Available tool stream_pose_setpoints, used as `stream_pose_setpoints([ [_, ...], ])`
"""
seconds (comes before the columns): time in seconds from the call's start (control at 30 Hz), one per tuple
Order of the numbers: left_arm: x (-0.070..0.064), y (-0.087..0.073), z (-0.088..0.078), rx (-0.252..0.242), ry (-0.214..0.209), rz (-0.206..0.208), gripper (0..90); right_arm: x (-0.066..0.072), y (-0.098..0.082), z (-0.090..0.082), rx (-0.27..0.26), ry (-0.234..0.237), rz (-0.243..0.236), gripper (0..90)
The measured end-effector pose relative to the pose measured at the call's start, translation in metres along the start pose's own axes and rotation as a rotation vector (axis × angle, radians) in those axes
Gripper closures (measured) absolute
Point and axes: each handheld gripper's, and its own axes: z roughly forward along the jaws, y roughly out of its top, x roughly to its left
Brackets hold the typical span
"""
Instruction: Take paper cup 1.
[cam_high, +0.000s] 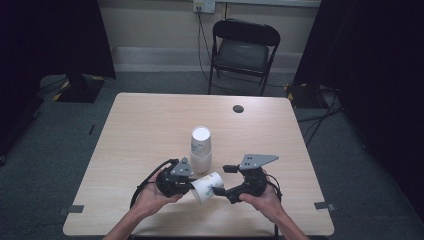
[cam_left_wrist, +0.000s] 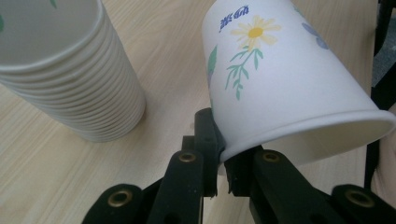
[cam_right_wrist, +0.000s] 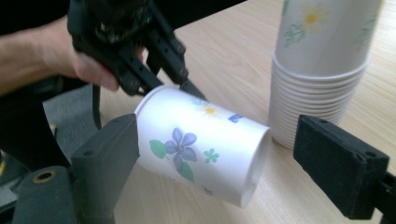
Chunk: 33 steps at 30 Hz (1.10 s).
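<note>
Paper cup held on its side just above the worktop, in front of the stack of cups and between the two grippers; the left gripper has its fingers clenched on the cup's rim, one finger inside the mouth and one outside, as the left gripper view shows at the rim; the right gripper stands with its fingers released, one finger close by the rim end of the wall and the other finger well clear of the closed base, so the cup lies lengthwise in the gap. The step in hand appears to be a handover or a steadying grasp by the right gripper; to do it well, the right fingers should close across the cup's wall rather than along its length, since the thin paper is likely to buckle under a hard squeeze; the left grasp on the rim is best kept until the right one is sure; the stack, just behind, should be given room so that a swinging base does not topple it.
</note>
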Motion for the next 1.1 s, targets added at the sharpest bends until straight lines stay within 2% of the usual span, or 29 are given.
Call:
stream_pose_setpoints([
  [0.07, 0.001, 0.002, -0.001, 0.023, -0.008, 0.007, 85.4, 0.003, 0.001, 0.004, 0.023, -0.005, -0.036, 14.2],
  [0.1, 0.001, 0.002, -0.001, 0.023, -0.008, 0.007, 85.4, 0.003, 0.001, 0.004, 0.023, -0.005, -0.036, 14.2],
  [0.13, 0.001, 0.002, 0.0, 0.038, -0.016, 0.009, 85.3, 0.006, 0.003, 0.006, 0.052, -0.013, -0.086, 14.3],
  [0.2, 0.003, 0.003, 0.002, 0.054, -0.02, 0.011, 85.3, 0.009, 0.005, 0.008, 0.066, -0.016, -0.122, 14.4],
  [0.23, 0.003, 0.003, 0.002, 0.054, -0.02, 0.011, 85.3, 0.009, 0.005, 0.008, 0.066, -0.016, -0.122, 14.4],
  [0.27, 0.004, 0.004, 0.002, 0.072, -0.026, 0.009, 85.3, 0.011, 0.006, 0.01, 0.09, -0.009, -0.164, 14.7],
  [0.3, 0.004, 0.004, 0.002, 0.072, -0.026, 0.009, 85.3, 0.012, 0.006, 0.012, 0.099, -0.01, -0.179, 14.6],
  [0.33, 0.003, 0.005, 0.003, 0.096, -0.02, 0.018, 85.3, 0.012, 0.006, 0.012, 0.099, -0.01, -0.179, 14.6],
  [0.4, 0.003, 0.006, 0.003, 0.11, -0.046, 0.045, 85.3, 0.015, 0.007, 0.015, 0.133, -0.018, -0.231, 14.5],
  [0.43, 0.002, 0.008, 0.002, 0.114, -0.047, 0.055, 85.3, 0.018, 0.007, 0.019, 0.162, -0.02, -0.286, 14.4],
  [0.5, 0.002, 0.008, 0.002, 0.113, -0.059, 0.054, 85.3, 0.019, 0.007, 0.02, 0.173, -0.02, -0.301, 14.4],
  [0.53, 0.004, 0.012, 0.002, 0.1, -0.069, 0.059, 85.5, 0.022, 0.008, 0.023, 0.208, -0.038, -0.36, 14.9],
  [0.67, 0.005, 0.02, -0.003, 0.092, -0.07, 0.056, 86.0, 0.026, 0.014, 0.026, 0.24, -0.04, -0.427, 13.2],
  [0.7, 0.005, 0.022, -0.004, 0.081, -0.075, 0.043, 86.1, 0.027, 0.016, 0.025, 0.24, -0.044, -0.446, 12.9],
  [0.77, 0.007, 0.023, -0.006, 0.089, -0.077, 0.049, 86.1, 0.028, 0.017, 0.025, 0.242, -0.046, -0.463, 12.9],
  [0.8, 0.007, 0.024, -0.006, 0.078, -0.08, 0.028, 86.2, 0.03, 0.02, 0.025, 0.258, -0.052, -0.498, 12.4],
  [0.9, 0.009, 0.025, -0.007, 0.101, -0.088, 0.028, 86.2, 0.032, 0.02, 0.027, 0.278, -0.059, -0.527, 11.7],
  [0.93, 0.009, 0.026, -0.006, 0.105, -0.096, 0.014, 86.2, 0.032, 0.02, 0.028, 0.287, -0.063, -0.54, 11.5],
  [0.97, 0.009, 0.027, -0.005, 0.113, -0.099, 0.005, 86.3, 0.035, 0.018, 0.032, 0.316, -0.07, -0.578, 11.6],
  [1.1, 0.01, 0.029, -0.003, 0.128, -0.082, -0.003, 86.6, 0.035, 0.018, 0.038, 0.347, -0.091, -0.593, 10.9],
])
